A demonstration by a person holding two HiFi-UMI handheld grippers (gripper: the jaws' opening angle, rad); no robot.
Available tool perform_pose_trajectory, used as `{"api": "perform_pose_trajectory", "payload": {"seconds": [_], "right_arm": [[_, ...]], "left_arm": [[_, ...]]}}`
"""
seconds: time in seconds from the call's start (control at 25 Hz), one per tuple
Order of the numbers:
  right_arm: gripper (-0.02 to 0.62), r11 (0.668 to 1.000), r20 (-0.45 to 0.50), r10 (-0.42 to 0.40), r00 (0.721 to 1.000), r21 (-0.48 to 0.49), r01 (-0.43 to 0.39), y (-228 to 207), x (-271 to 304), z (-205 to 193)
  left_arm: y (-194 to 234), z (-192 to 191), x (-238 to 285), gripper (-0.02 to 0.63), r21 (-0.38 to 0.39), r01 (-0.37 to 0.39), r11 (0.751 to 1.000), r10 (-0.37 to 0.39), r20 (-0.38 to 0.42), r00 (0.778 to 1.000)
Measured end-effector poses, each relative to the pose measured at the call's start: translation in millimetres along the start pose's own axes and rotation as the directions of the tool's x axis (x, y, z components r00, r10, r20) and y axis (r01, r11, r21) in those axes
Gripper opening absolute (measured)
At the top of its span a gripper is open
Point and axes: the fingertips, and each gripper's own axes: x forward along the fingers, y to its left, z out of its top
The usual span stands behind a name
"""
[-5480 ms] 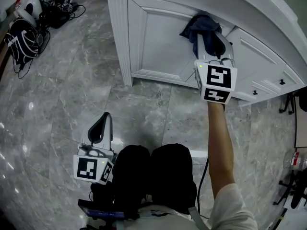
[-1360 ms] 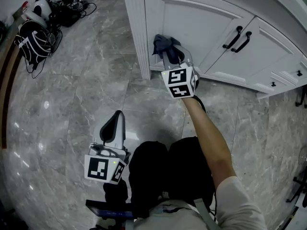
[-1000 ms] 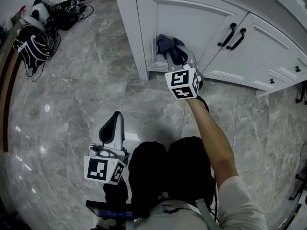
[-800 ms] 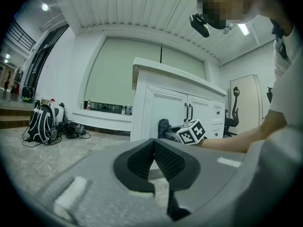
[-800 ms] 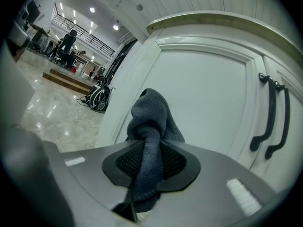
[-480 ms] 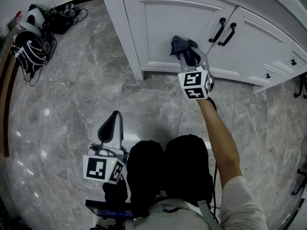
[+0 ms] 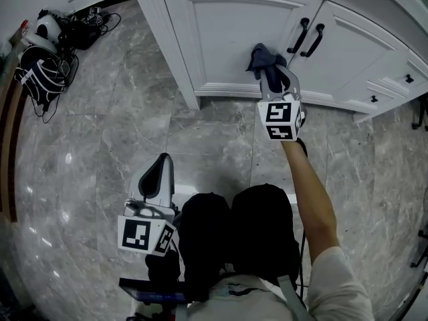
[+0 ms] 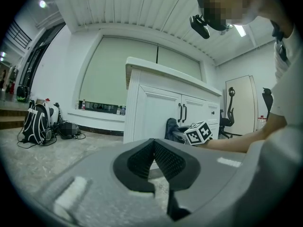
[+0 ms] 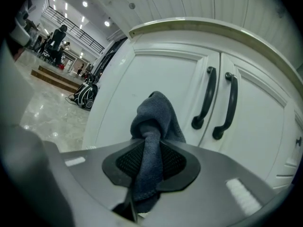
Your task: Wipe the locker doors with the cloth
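A dark blue cloth (image 7: 265, 60) is bunched against the lower right part of the left white locker door (image 7: 221, 32), just left of its black handle (image 7: 296, 35). My right gripper (image 7: 274, 75) is shut on the cloth (image 9: 154, 126), which bulges out ahead of the jaws toward the door (image 9: 142, 98). The two black handles (image 9: 218, 105) stand to its right. My left gripper (image 7: 152, 178) hangs low over the marble floor beside the person's knees, its jaws shut with nothing between them (image 8: 154, 161).
The right locker door (image 7: 348, 45) adjoins, with small drawers (image 7: 391, 89) further right. A white corner post (image 7: 170, 45) bounds the left door. Backpacks and cables (image 7: 43, 52) lie on the grey marble floor at the far left. The person's legs (image 7: 234, 239) fill the lower middle.
My right gripper has slid the cloth rightward along the bottom of the left door, from near the corner post to beside the handles. The left gripper has stayed put.
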Motion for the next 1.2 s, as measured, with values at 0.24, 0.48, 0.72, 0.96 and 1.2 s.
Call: {"api": "perform_pose_trajectory", "payload": {"seconds": [0.24,0.48,0.72,0.96,1.2], "right_arm": [[0.084,0.993,0.079,0.101,0.992,-0.07,-0.095,70.0,-18.4,26.3],[0.084,0.97,0.073,0.241,0.968,-0.056,-0.238,154.4,5.9,32.8],[0.084,0.953,0.018,0.299,0.954,-0.057,-0.298,201.1,45.4,17.0],[0.084,0.96,-0.053,0.279,0.959,0.004,-0.279,192.9,72.1,-10.6],[0.084,0.969,-0.089,0.248,0.965,0.029,-0.246,158.1,71.5,-32.1]], "left_arm": [[3.8,-4.5,-0.5,0.002,-0.006,-0.004,1.0,0.004,-0.003,1.0],[9.4,-7.8,-3.7,0.002,-0.018,-0.012,1.0,0.011,-0.01,1.0],[22.2,-12.7,-16.0,0.002,-0.023,-0.034,0.999,0.034,-0.021,0.999],[33.5,-15.2,-21.7,0.002,-0.025,-0.052,0.998,0.051,-0.022,0.998],[34.7,-12.3,-22.7,0.002,-0.023,-0.055,0.998,0.054,-0.018,0.998]]}}
